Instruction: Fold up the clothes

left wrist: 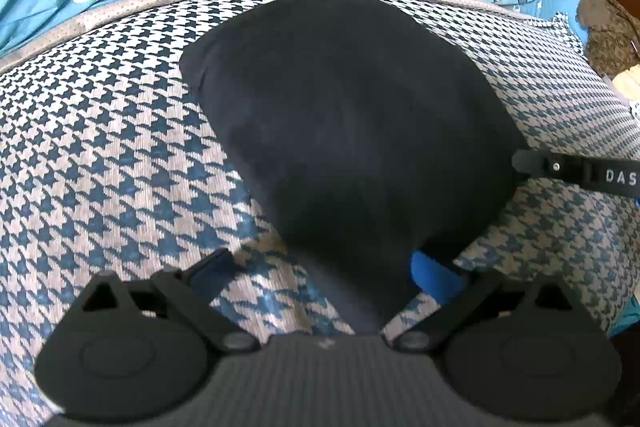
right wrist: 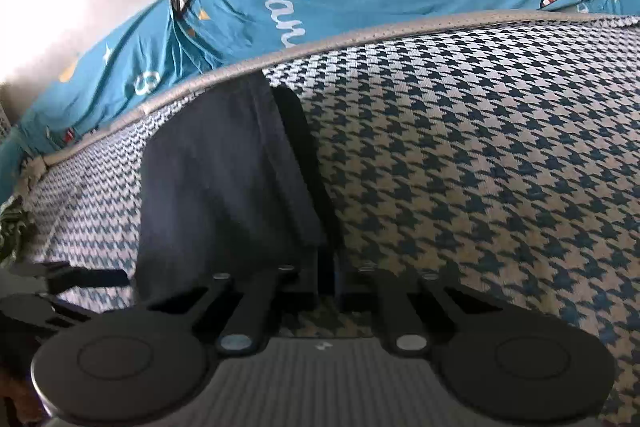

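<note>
Right gripper [right wrist: 329, 279] pinches dark garment [right wrist: 224, 179]; left gripper [left wrist: 328, 267] spread wide; fingertips hidden.

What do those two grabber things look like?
Both are matte black plastic. The left gripper has two round discs at its base, a grey ribbed middle, hinged bars with silver pins, and bright blue pads on its fingers. The right gripper looks the same; white letters "DAS" mark its side.

Left gripper [left wrist: 326, 269]: jaws spread wide, angled steeply downward, pads clear of contact. Right gripper [right wrist: 329, 277]: jaws closed together, pinching dark cloth [right wrist: 224, 179], angled downward.
</note>
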